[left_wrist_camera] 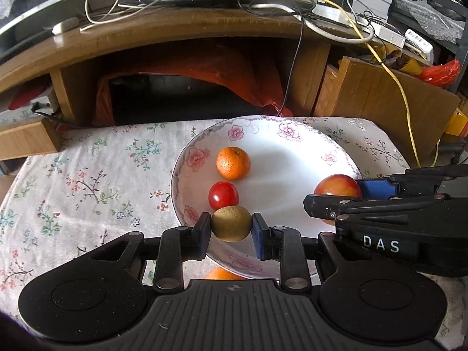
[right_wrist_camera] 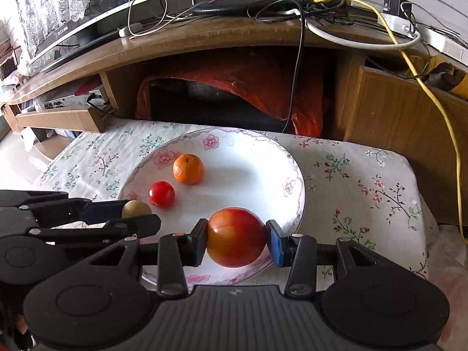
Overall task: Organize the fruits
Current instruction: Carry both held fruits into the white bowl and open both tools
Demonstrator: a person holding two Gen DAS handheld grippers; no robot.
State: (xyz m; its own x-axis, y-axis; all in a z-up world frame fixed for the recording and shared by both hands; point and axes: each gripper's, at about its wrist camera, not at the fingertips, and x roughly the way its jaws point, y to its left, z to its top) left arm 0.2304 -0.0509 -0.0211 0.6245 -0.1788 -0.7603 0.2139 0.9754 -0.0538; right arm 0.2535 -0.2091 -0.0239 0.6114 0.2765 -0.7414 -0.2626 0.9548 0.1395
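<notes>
Floral-rimmed plate (right_wrist_camera: 295, 181) sat on flowered tablecloth (right_wrist_camera: 365, 181), near wooden desk (right_wrist_camera: 204, 41) cluttered with cables. Right gripper (right_wrist_camera: 236, 241) pinched red-orange apple (right_wrist_camera: 236, 237) over plate's near edge; left gripper (left_wrist_camera: 231, 229) clamped on brown kiwi (left_wrist_camera: 231, 223) over near-left rim. Already on plate, left of centre: orange (left_wrist_camera: 233, 163) farther back, small red tomato (left_wrist_camera: 223, 195) just nearer.

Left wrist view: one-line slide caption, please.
Left tongs grip a kiwi over the floral plate holding an orange and tomato.
</notes>
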